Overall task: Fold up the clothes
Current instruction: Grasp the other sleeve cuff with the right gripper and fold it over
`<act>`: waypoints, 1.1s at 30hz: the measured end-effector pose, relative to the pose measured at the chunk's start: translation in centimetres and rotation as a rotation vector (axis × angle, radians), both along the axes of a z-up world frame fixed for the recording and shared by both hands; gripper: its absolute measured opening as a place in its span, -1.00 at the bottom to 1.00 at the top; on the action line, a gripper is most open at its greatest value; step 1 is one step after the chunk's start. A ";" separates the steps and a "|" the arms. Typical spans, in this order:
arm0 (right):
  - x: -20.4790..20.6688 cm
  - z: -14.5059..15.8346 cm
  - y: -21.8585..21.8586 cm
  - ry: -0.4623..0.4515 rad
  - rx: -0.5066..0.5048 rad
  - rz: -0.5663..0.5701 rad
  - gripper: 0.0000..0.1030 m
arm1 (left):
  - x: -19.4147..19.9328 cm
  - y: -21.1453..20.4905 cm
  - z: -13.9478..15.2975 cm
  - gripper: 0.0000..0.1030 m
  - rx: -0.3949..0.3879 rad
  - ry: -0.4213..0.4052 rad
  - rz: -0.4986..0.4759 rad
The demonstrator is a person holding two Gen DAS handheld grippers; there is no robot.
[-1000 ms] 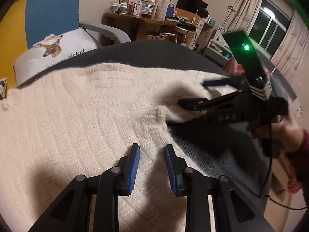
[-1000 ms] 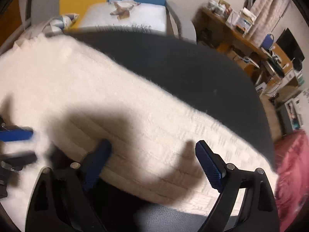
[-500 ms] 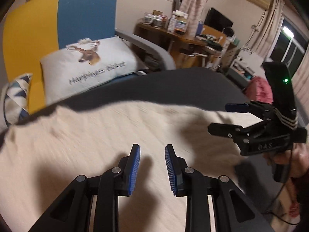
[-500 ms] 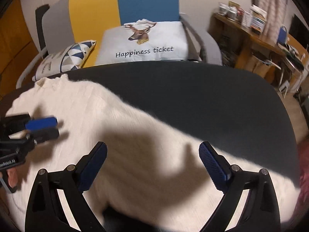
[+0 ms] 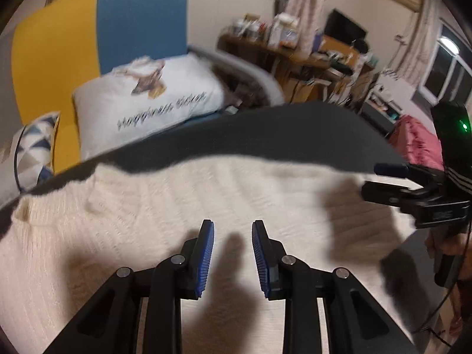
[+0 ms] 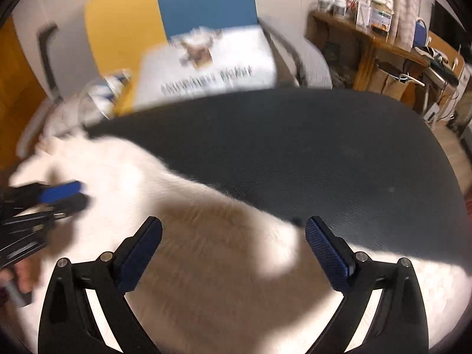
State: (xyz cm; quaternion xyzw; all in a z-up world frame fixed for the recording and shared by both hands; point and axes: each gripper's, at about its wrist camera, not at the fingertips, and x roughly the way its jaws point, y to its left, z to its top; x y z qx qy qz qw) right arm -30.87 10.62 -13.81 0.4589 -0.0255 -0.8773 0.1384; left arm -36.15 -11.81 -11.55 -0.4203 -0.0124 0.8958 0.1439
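A cream knitted sweater (image 5: 183,206) lies spread on a dark round table (image 5: 295,135); it also shows in the right wrist view (image 6: 206,250). My left gripper (image 5: 232,230) hovers above the sweater with its jaws a small gap apart and nothing between them. My right gripper (image 6: 233,230) is wide open and empty above the sweater's edge. It shows at the right of the left wrist view (image 5: 386,177). The left gripper shows at the left of the right wrist view (image 6: 67,194).
A sofa chair with yellow and blue back panels (image 5: 88,44) holds a white deer-print pillow (image 5: 153,100) behind the table. A cluttered wooden desk (image 6: 368,38) stands at the back right. A pink-red cloth (image 5: 416,141) lies beyond the table's right edge.
Both grippers have risen and tilted up from the sweater. The right gripper, which reached under a sweater fold a second ago, is now clear of it. The fold lies flat.
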 end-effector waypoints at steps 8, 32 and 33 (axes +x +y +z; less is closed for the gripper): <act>7.4 1.6 19.8 -0.041 -0.277 -0.249 0.92 | 0.7 8.1 1.1 -0.48 -0.031 -0.004 -0.179; 12.6 -2.9 35.3 -0.178 -0.435 -0.400 -0.65 | 0.6 18.7 -0.5 -0.48 -0.098 -0.085 -0.315; 12.7 -3.0 35.2 -0.185 -0.424 -0.399 -0.72 | 0.5 18.8 -0.5 -0.48 -0.096 -0.082 -0.315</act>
